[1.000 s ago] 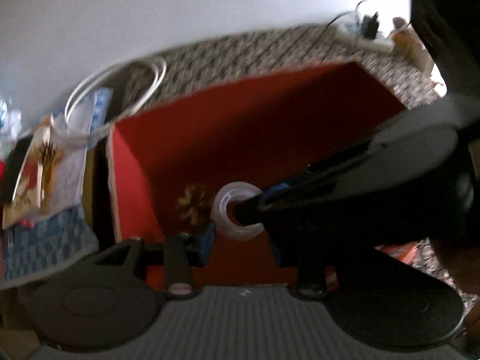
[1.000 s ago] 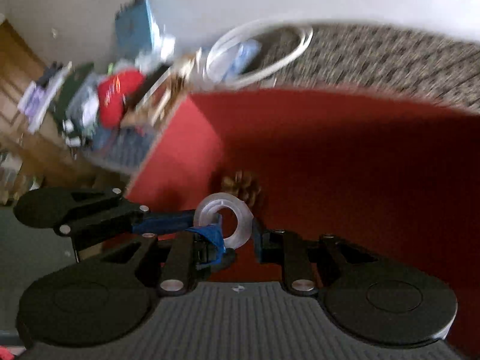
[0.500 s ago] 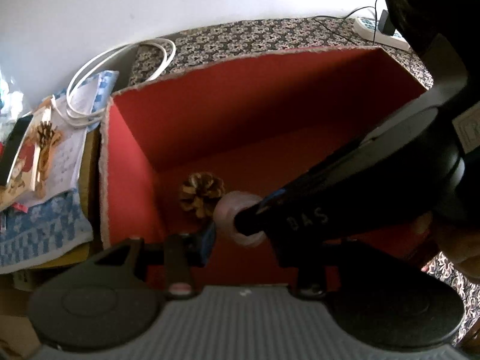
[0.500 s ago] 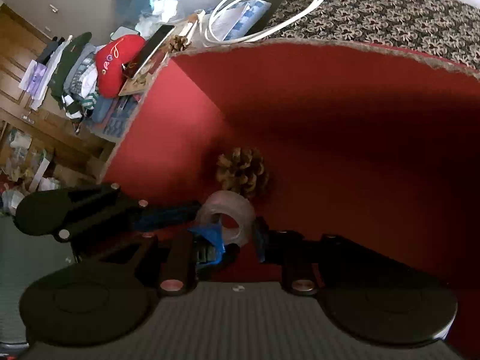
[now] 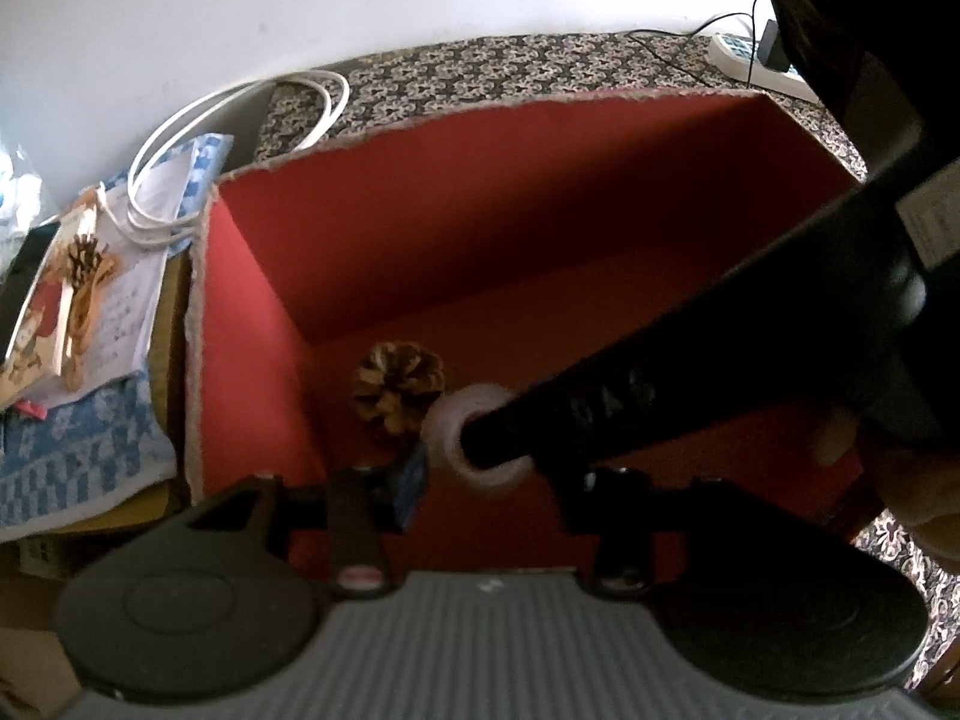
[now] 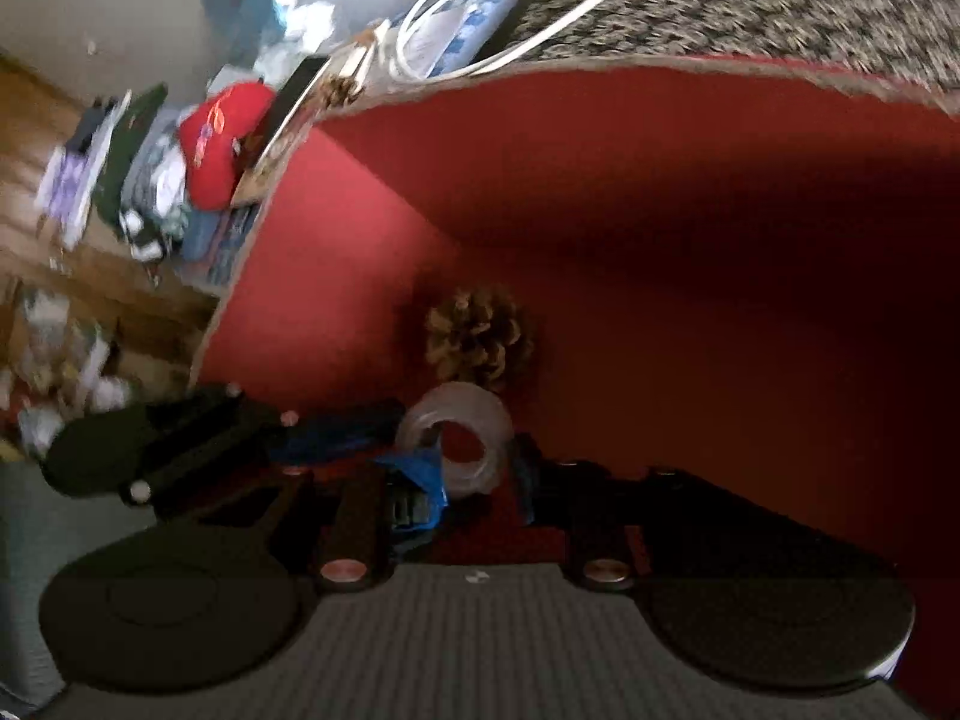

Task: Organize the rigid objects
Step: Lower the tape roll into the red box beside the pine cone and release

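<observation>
Left gripper (image 5: 486,480), as I read its own wrist view: jaws partly apart and opening, with the tape roll (image 5: 480,447) between them. I cannot confirm any pad contact on the roll from here. The right gripper's dark finger (image 5: 600,414) enters from the right and passes into the roll's centre hole. The roll sits low inside the red box (image 5: 540,228), just beside the pine cone (image 5: 397,385), near the box's left wall.

Right gripper (image 6: 474,480), on its wrist view: jaws narrow and opening slightly. The clear roll (image 6: 459,441) stands on edge between them, its hole facing the camera; one finger appears to pass through the hole and the other lies outside the ring, so I judge the ring wall is pinched. The left gripper's blue-padded finger (image 6: 336,435) lies just left of the roll. The pine cone (image 6: 480,339) is directly beyond.

I judge the roll's axis runs along the right fingers, so release should free it straight onto the floor of the box.
</observation>
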`<action>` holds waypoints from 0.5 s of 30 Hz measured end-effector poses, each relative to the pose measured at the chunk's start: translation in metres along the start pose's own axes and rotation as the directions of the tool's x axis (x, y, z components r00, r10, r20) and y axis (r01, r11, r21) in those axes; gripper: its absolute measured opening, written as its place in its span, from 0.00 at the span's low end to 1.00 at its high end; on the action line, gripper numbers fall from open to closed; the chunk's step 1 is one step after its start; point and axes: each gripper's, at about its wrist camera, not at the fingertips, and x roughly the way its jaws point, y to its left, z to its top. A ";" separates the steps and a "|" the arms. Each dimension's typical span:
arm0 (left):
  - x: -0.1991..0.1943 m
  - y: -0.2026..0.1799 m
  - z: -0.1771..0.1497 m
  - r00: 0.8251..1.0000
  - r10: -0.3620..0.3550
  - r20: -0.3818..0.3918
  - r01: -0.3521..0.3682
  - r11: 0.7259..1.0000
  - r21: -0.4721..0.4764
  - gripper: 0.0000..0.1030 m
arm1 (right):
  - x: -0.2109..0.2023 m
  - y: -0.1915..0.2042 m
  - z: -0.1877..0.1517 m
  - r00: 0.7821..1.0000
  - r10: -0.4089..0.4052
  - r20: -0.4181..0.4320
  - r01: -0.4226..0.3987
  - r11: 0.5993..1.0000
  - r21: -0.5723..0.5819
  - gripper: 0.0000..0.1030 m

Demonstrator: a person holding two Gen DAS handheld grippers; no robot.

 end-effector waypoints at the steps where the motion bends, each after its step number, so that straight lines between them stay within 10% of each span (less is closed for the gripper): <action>1: 0.000 0.000 0.000 1.000 -0.005 0.000 0.005 1.000 -0.004 0.50 | -0.001 -0.001 0.000 1.000 0.005 0.004 -0.005 1.000 0.009 0.09; 15: -0.008 -0.006 0.003 0.999 0.030 0.016 -0.030 0.999 -0.014 0.65 | -0.010 0.005 -0.005 0.995 -0.008 0.100 0.011 1.000 -0.026 0.11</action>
